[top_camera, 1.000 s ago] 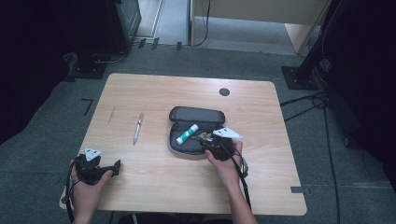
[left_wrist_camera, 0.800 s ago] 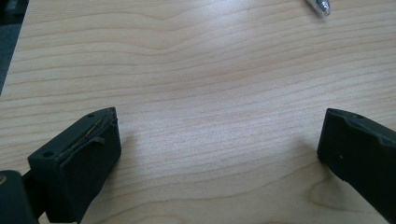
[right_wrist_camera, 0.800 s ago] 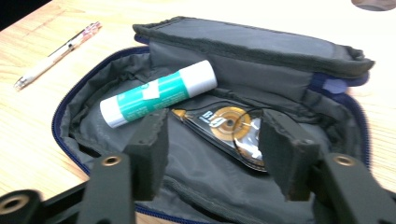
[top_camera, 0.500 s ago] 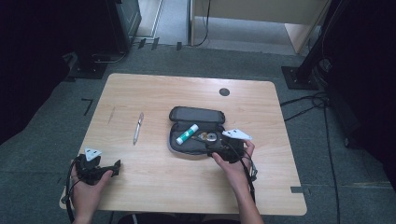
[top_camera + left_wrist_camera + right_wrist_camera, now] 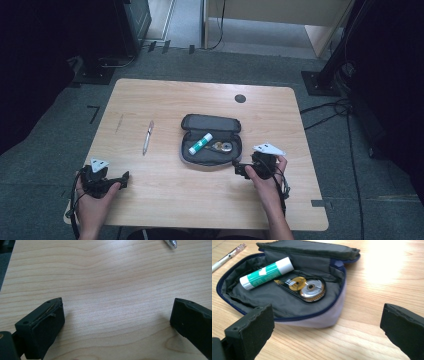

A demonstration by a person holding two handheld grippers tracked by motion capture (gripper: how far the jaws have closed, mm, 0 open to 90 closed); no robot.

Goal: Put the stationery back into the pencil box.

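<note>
An open pencil case (image 5: 211, 145) lies near the middle of the wooden counter (image 5: 165, 200), its lid flap folded back on the far side. It serves as the landmark here. Inside it, toward its left end, a green-and-white glue stick (image 5: 266, 273) lies slanted on the grey lining. Just beside the glue stick, nearer the case's right end, a correction tape roller (image 5: 305, 288) lies flat with its clear shell showing a yellow wheel and a silver one — the two things look almost touching.

The right claw (image 5: 240, 169) sits just off the case's near right corner, pointing toward it. Its jaws have just been opening and now stand spread wide, released, with nothing between them; in the right gripper view the case's rounded near wall lies just beyond the pads (image 5: 253, 325).

A pen (image 5: 147, 137) lies on the counter to the left of the case, clear of it, running roughly front to back; its tip also shows at the top edge of the left gripper view.

The left claw (image 5: 122, 178) rests well to the left of the case and nearer the person's edge of the counter, held in the left hand (image 5: 92, 207). Its jaws are also spread and released — bare wood lies between them.
</note>
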